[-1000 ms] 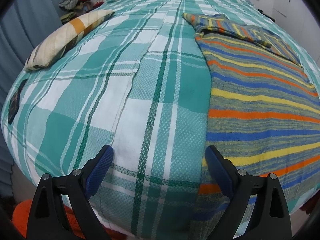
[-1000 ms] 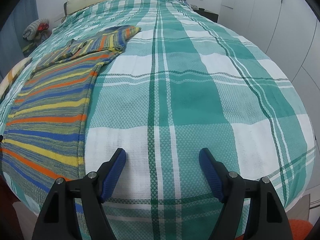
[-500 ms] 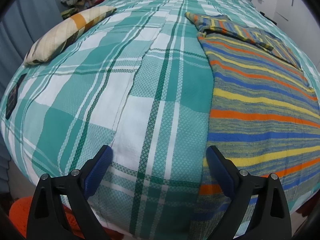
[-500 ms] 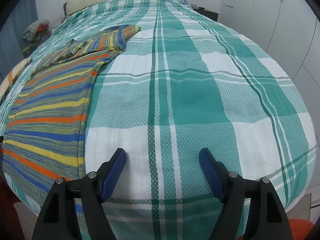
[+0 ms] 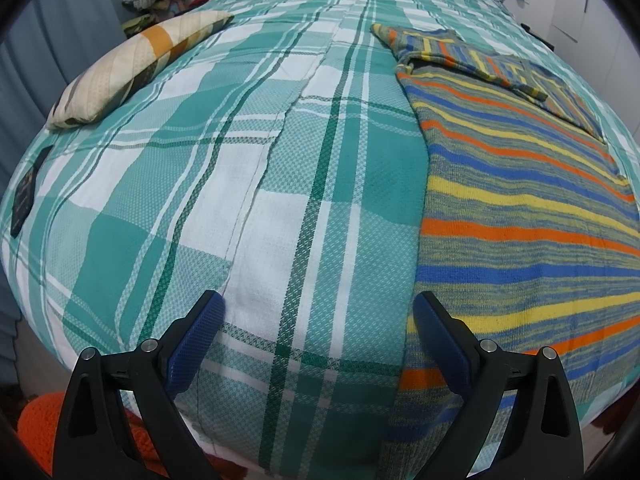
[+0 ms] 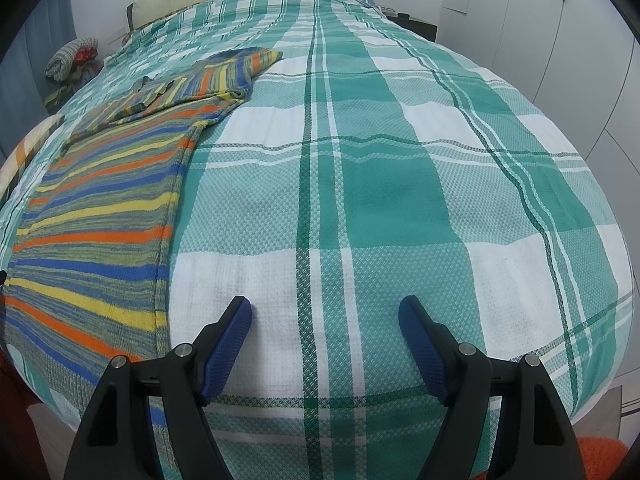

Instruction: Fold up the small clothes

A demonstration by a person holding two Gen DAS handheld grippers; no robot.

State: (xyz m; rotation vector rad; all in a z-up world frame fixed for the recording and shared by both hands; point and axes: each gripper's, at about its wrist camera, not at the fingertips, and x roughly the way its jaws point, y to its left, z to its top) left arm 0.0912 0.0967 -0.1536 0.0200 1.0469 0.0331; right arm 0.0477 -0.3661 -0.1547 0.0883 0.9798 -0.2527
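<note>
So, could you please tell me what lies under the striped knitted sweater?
The striped knitted sweater lies flat on the green-and-white checked bedspread; whatever lies beneath its middle is covered.

Black left gripper [image 5: 316, 312], blue textured pads [image 5: 198, 330], silver screws

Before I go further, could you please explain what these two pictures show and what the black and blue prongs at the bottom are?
There is no robot here. A person holds a hand-held gripper in each hand, and a fisheye camera on each one looks forward along its two fingers. The prongs are those fingers. One picture comes from the left hand-held gripper, the other from the right hand-held gripper. Both stand open and hold nothing. Below them is a bed with a green and white checked cover. On it lies a striped sweater, spread flat with its sleeves folded across the top. A pillow lies at the bed's left edge.
</note>
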